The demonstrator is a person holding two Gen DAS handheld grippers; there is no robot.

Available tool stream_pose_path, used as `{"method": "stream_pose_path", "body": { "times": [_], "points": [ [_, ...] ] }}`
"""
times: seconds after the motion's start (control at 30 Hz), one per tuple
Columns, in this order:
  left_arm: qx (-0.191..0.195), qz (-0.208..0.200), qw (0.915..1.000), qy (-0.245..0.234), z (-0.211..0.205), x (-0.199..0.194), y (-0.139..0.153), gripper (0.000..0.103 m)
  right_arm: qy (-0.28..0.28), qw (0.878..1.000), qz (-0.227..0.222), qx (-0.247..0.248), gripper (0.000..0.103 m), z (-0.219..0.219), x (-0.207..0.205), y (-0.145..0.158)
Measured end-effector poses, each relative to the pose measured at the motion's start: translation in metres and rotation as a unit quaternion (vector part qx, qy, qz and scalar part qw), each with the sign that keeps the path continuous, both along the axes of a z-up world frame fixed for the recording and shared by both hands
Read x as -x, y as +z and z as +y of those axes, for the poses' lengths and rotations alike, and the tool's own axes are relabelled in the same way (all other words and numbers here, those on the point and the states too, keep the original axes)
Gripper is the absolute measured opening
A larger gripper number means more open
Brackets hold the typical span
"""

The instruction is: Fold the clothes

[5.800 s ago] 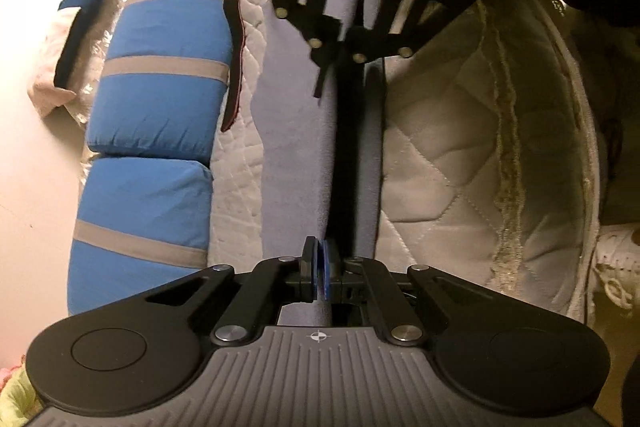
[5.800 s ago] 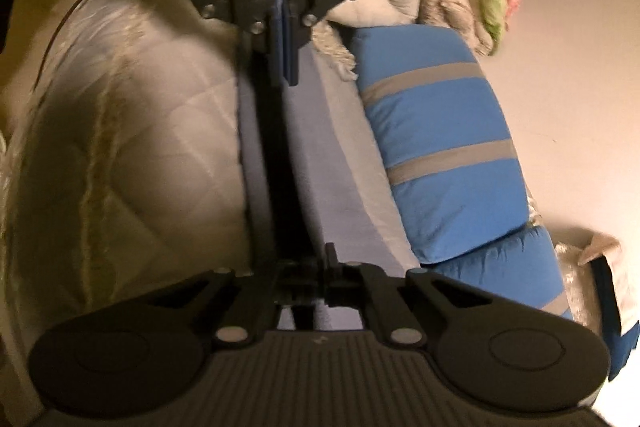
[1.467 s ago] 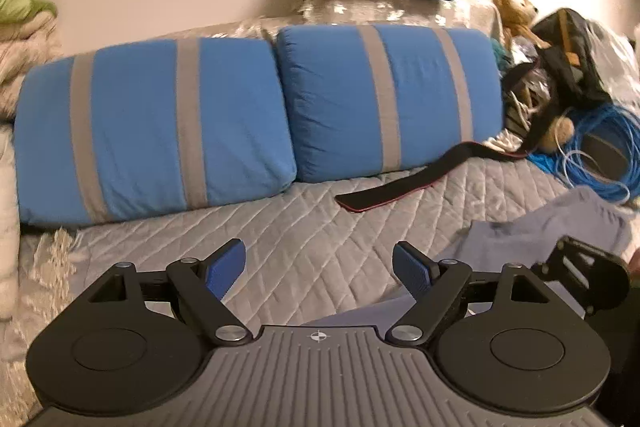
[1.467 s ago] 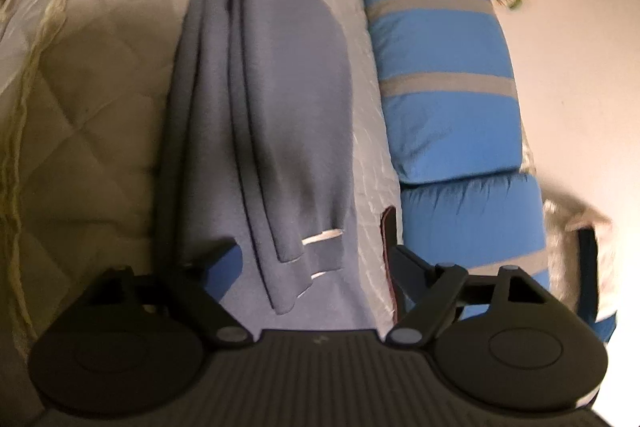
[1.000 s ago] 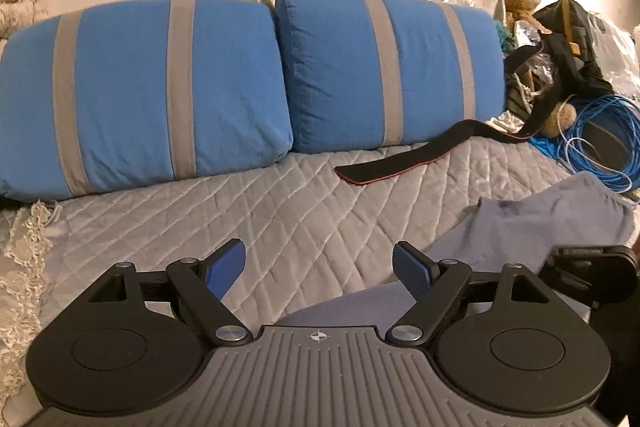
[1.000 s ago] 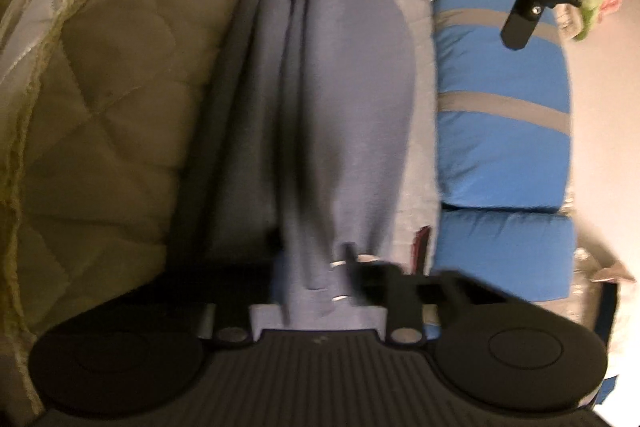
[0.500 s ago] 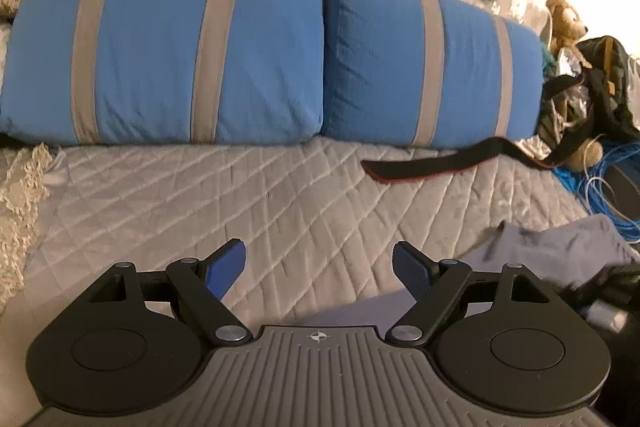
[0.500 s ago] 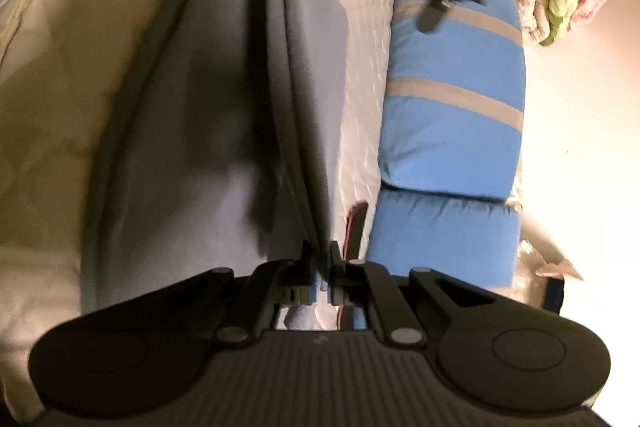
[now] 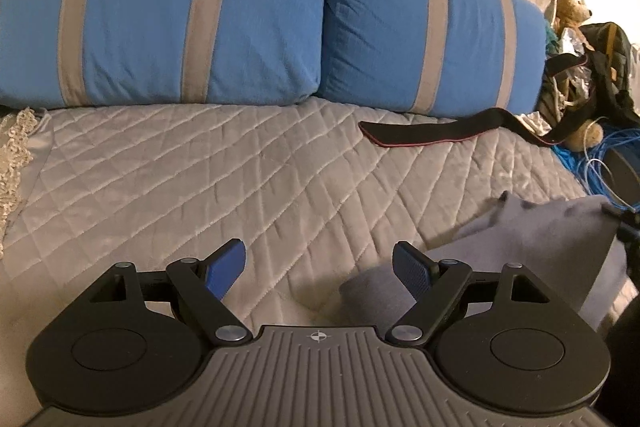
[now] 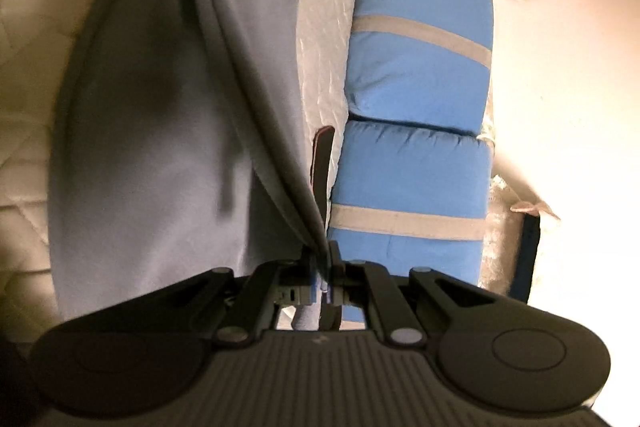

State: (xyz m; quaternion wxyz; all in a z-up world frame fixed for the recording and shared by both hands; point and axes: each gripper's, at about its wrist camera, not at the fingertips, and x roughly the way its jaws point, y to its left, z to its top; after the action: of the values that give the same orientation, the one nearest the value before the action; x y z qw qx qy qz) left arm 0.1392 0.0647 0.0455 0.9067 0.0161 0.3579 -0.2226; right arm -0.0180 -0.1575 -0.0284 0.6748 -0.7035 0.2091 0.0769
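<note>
Two grippers over the bed (image 9: 200,167). Right gripper (image 10: 320,269): jaws clenched on a pinched edge of the grey-blue garment (image 10: 168,99), which stretches away from it along the quilt, parallel to the blue striped pillows (image 9: 168,11) at the head edge. Left gripper (image 9: 318,263): jaws released, spread wide, nothing between them, garment's near end just beside its right finger. Black strap (image 9: 432,135) lies near the pillows.
</note>
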Motion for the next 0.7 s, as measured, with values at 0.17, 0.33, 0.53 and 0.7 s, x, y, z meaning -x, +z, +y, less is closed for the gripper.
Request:
{"method": "stream_pose_path", "body": {
  "times": [0.17, 0.33, 0.53, 0.7],
  "points": [
    [0.011, 0.025, 0.9995, -0.013, -0.003, -0.004, -0.004, 0.080, -0.009, 0.996, 0.084, 0.006, 0.004, -0.001, 0.007, -0.019],
    [0.043, 0.068, 0.9967, -0.011, -0.001, -0.010, -0.010, 0.080, -0.022, 0.991, 0.133, -0.002, 0.006, 0.003, 0.008, -0.037],
    [0.048, 0.113, 0.9924, -0.012, -0.002, -0.017, -0.025, 0.080, -0.040, 0.991, 0.117, -0.045, 0.067, 0.006, 0.015, -0.032],
    [0.102, 0.186, 0.9773, 0.002, 0.007, -0.027, -0.047, 0.080, -0.056, 0.991, 0.059, -0.106, 0.087, 0.009, 0.019, -0.008]
  ]
}}
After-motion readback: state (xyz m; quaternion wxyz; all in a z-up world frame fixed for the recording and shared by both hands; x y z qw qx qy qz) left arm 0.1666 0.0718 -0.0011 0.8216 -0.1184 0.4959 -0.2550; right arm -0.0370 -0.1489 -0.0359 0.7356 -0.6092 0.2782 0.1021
